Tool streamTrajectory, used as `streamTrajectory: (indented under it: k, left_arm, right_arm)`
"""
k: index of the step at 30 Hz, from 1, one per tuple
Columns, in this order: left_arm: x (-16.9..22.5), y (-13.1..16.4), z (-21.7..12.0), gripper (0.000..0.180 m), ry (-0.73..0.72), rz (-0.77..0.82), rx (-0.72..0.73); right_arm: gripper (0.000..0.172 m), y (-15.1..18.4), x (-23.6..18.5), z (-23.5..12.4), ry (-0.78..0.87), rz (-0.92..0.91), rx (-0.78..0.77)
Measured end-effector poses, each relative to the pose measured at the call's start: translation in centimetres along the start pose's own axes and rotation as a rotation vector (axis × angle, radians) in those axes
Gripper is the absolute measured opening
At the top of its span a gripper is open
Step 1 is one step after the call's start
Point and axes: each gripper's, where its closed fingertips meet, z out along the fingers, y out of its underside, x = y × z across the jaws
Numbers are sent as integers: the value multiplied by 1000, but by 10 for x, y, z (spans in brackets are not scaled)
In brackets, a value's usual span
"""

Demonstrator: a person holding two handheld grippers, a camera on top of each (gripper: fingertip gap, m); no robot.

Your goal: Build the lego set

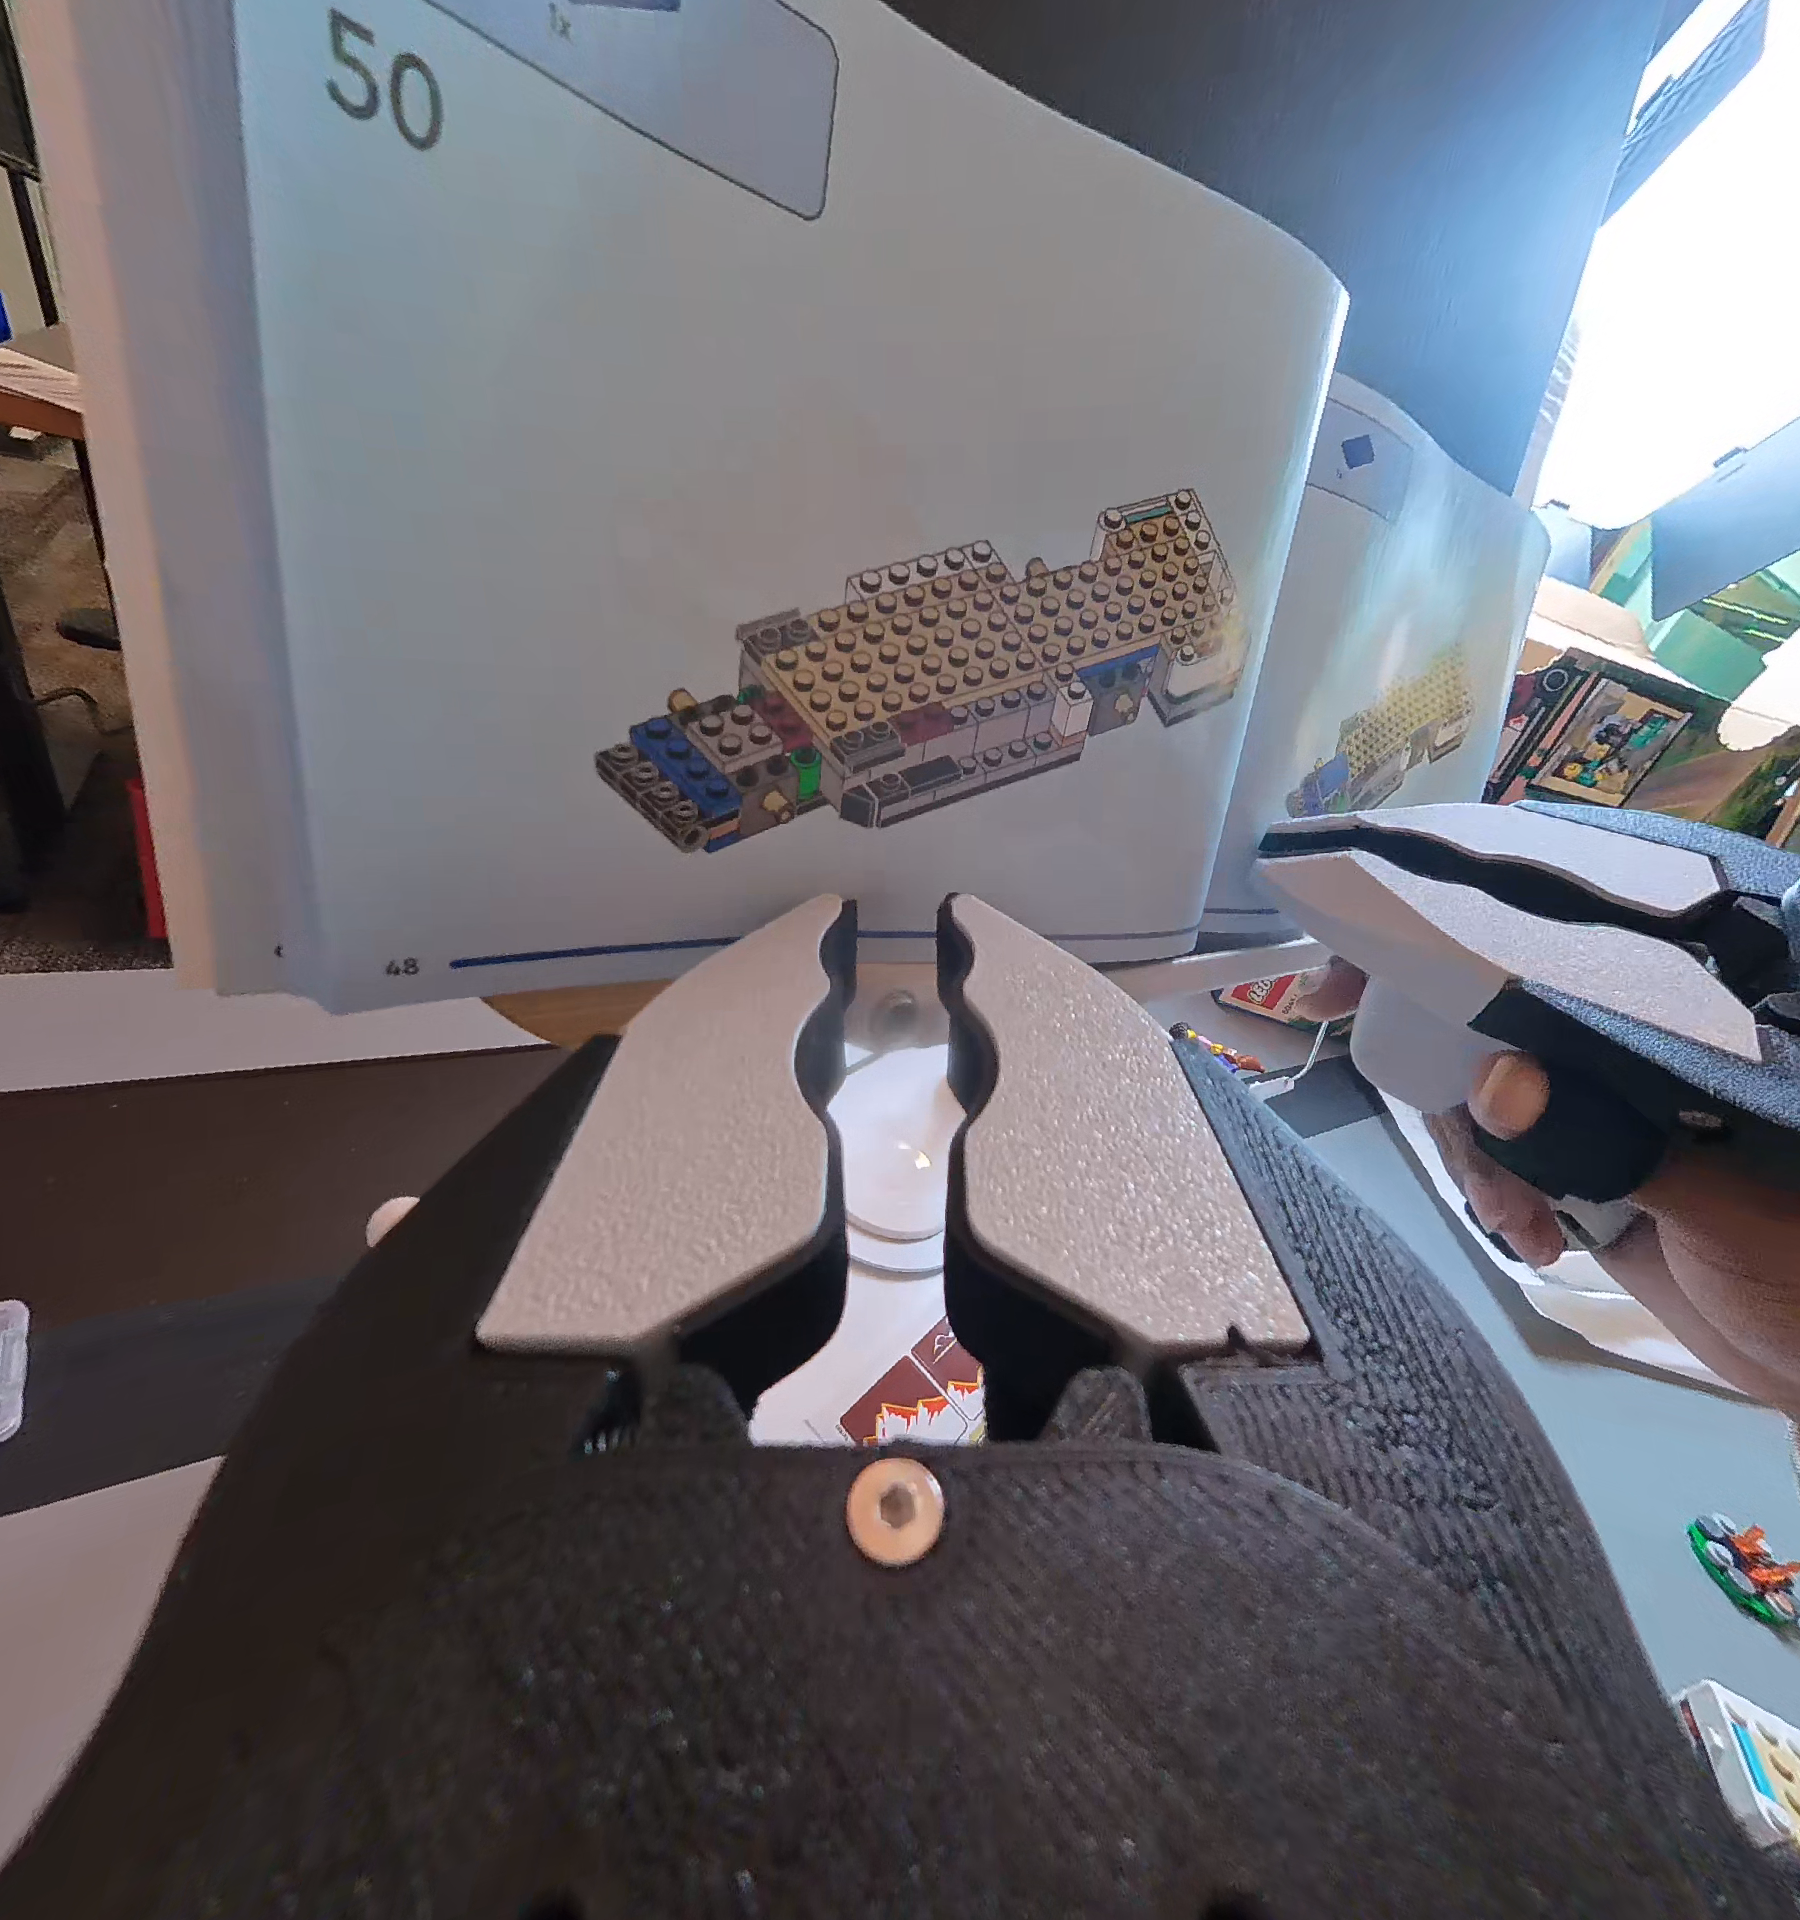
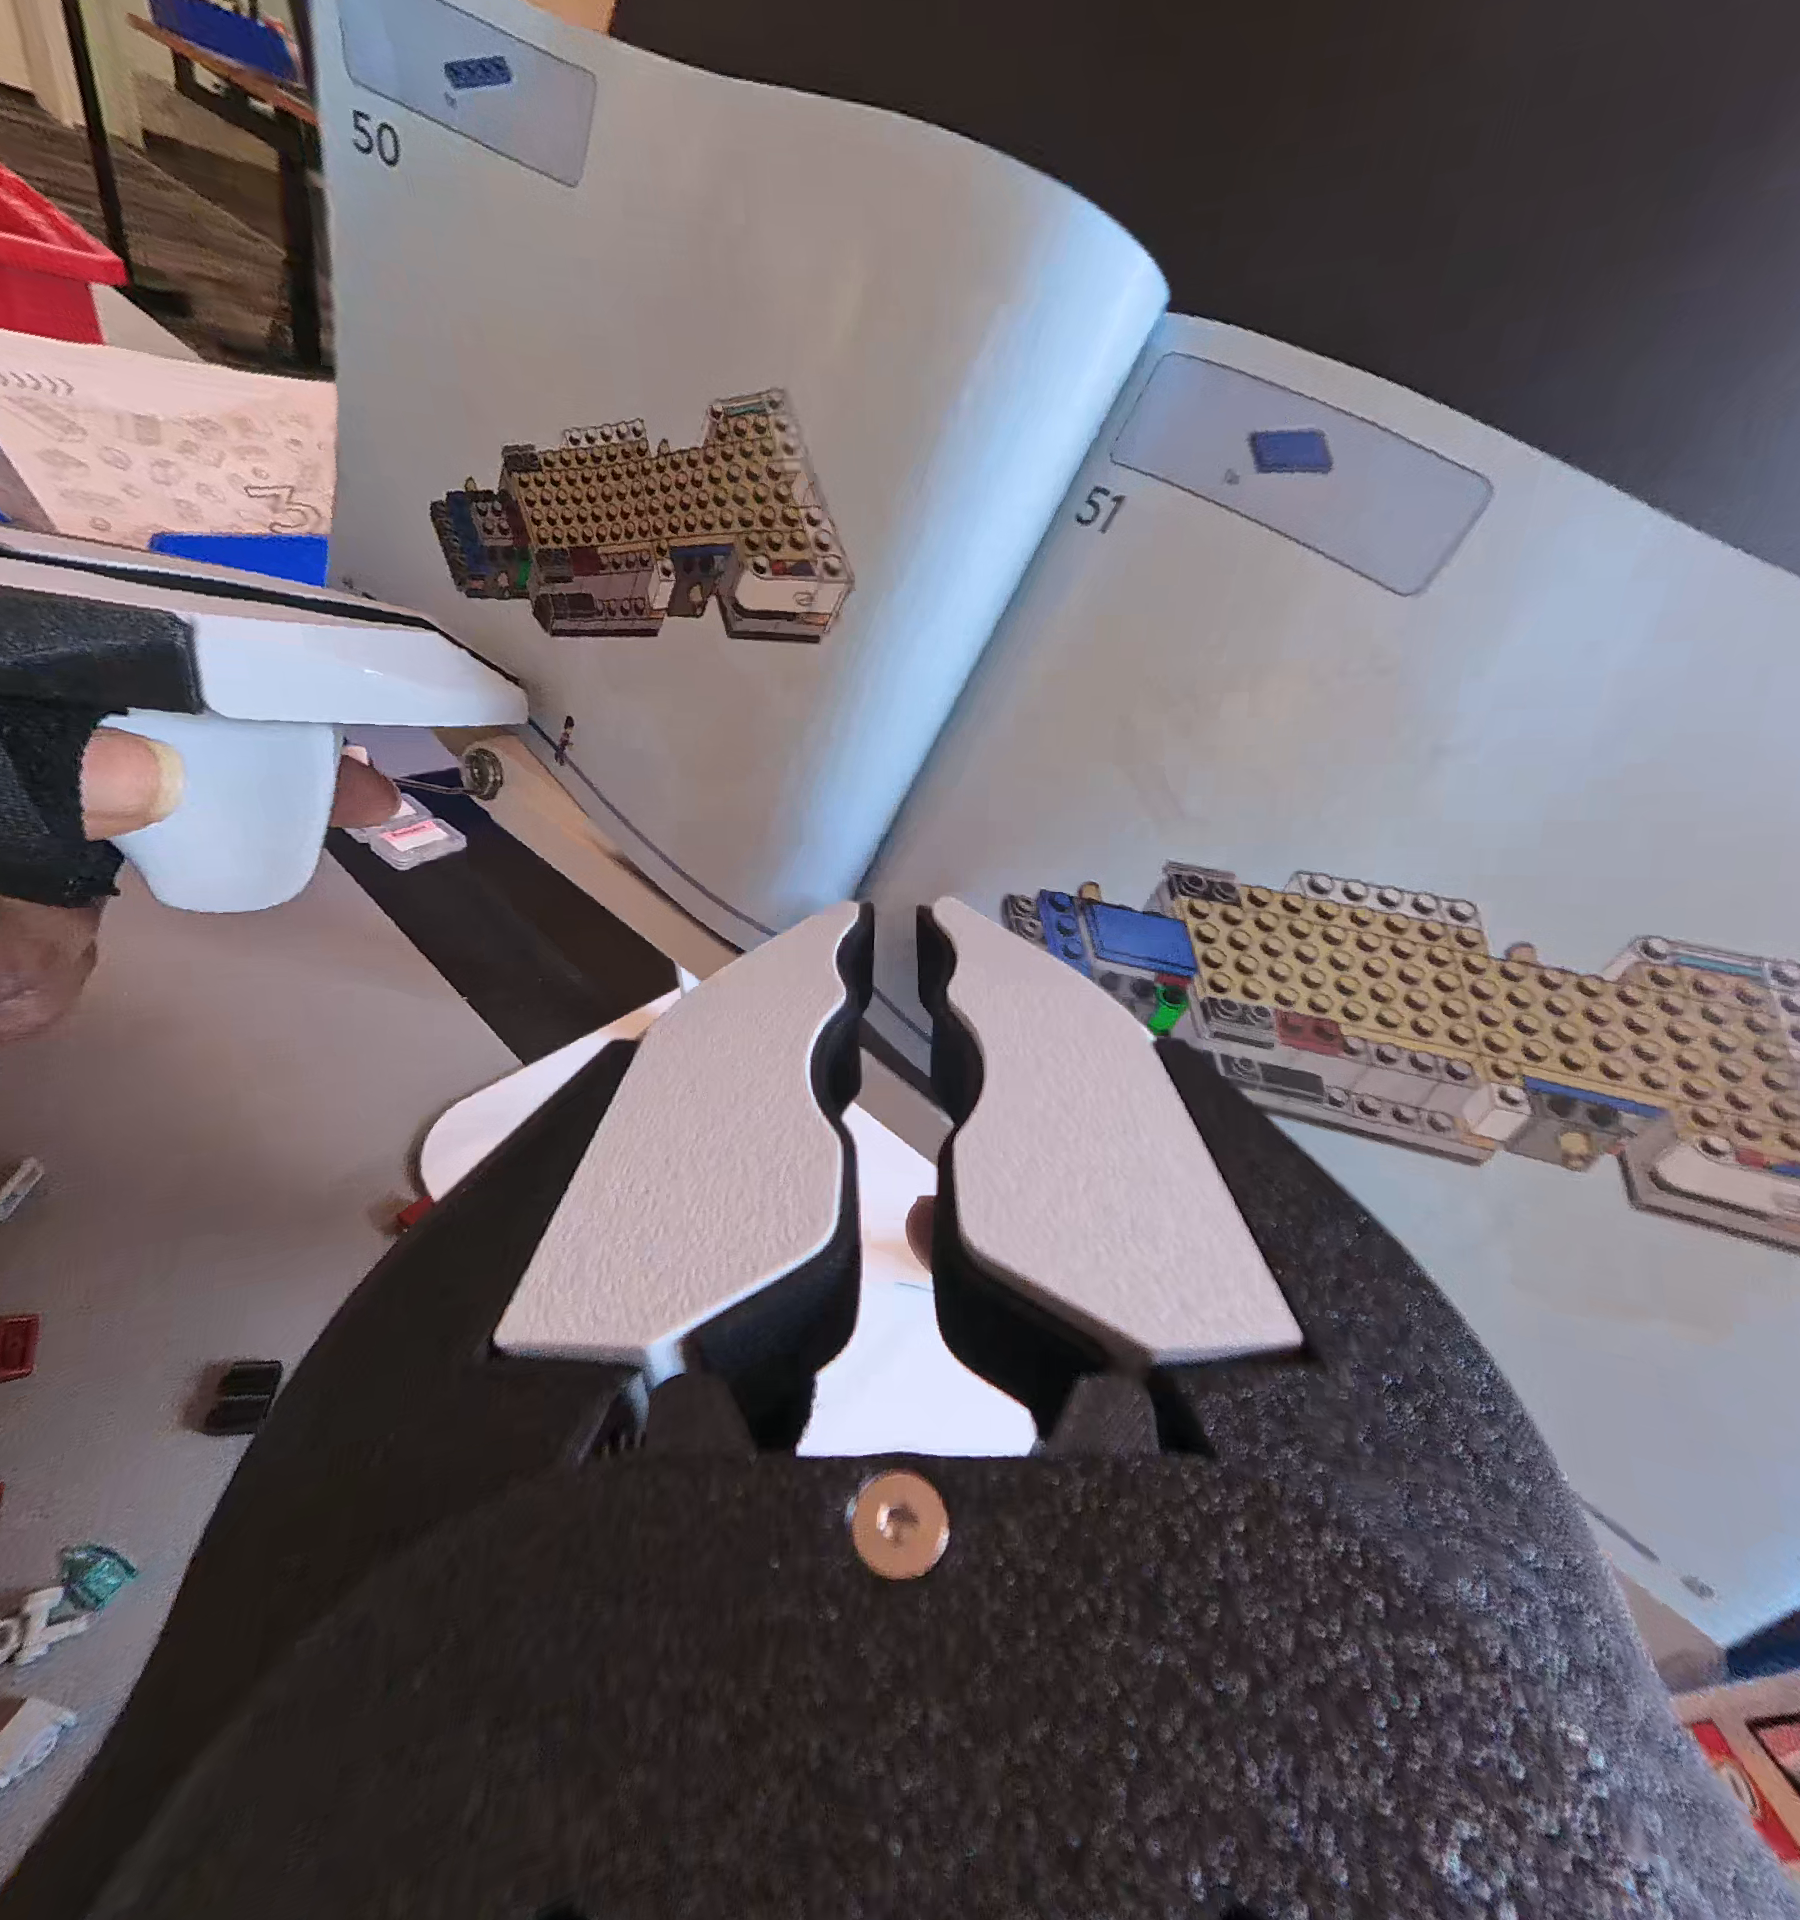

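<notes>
Open instruction booklet (image 2: 979, 436) faced by both claws.
Left claw (image 1: 896, 920) and right claw (image 2: 894, 925) are held slightly parted, nothing gripped, just before its lower edge.

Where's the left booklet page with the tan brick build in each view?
Left wrist view: instruction booklet's left page fills the centre, straight ahead of the left gripper.
Right wrist view: the left page is upper left of centre.
Shared landmark: metal screw on the wooden stand below the page.

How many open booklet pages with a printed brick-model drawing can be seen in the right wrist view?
2. The left page stands curved at upper centre, behind the left gripper. The right page lies just past the right gripper. Pages behind these may be hidden.
</notes>
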Motion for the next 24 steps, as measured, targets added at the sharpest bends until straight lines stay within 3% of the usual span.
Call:
streamTrajectory:
  k: [8, 13, 17, 24]
  left_arm:
    - [2, 2, -5, 16, -4, 19, -6]
    - [3, 4, -4, 17, 0, 28, -16]
    - [4, 4, -7, 18, 2, 33, -16]
    - [12, -7, -18, 17, -15, 83, 33]
  right_arm:
    - [1, 4, -8, 17, 59, -79, -86]
    - [8, 1, -13, 3, -43, 6, -55]
    - [9, -10, -17, -47, -130, 60, 55]
    - [15, 10, -11, -159, -51, 65, 63]
